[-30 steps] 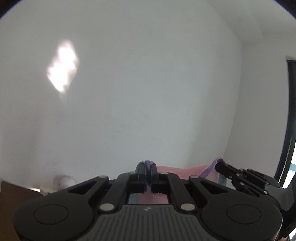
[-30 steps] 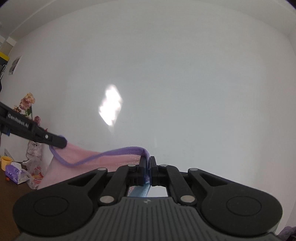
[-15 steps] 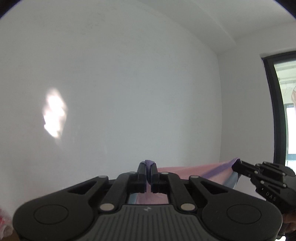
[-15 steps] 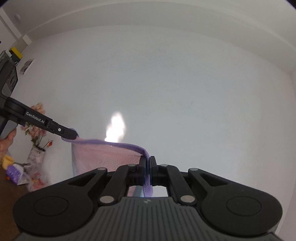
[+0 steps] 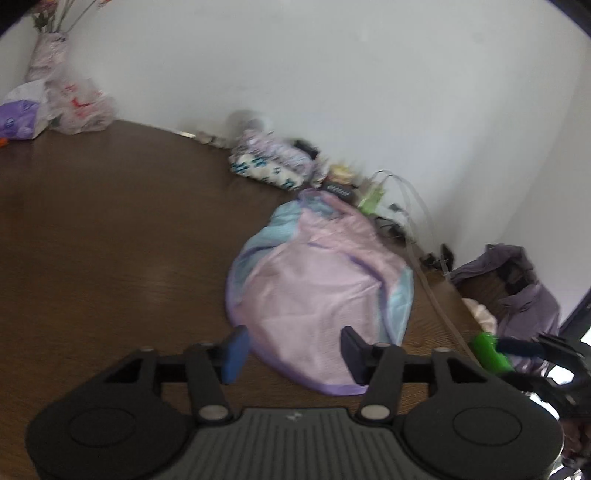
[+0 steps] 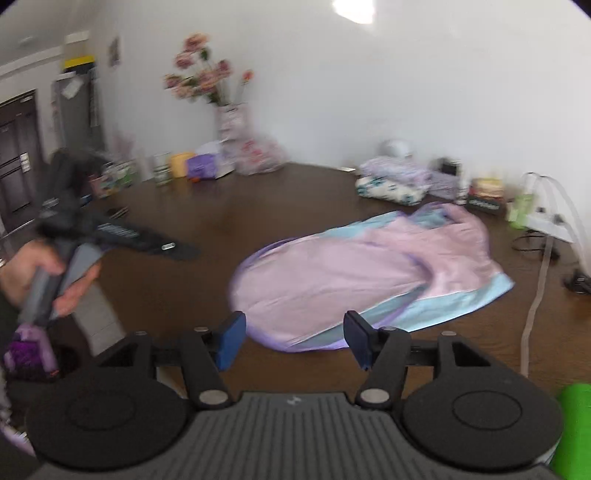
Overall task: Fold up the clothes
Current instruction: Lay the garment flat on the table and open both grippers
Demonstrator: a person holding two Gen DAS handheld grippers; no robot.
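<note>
Now that both my claws, the left gripper [image 5: 291, 350] and right gripper [image 6: 293, 339], have just sprung apart holding nothing, the pink garment [image 5: 317, 284] lies rumpled on the table [image 5: 110, 240]; I should flatten it before folding.

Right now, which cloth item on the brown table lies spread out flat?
The pink garment with blue and purple trim; the floral fabric bundle sits folded by the wall.

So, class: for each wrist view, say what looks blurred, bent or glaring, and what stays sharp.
Left wrist view: the pink garment and wall-side clutter smear with motion blur, and the table edge curves from the fisheye. Right wrist view: the flowers and hand are smeared, a glare patch burns out, and the gripper body stays sharp.
</note>
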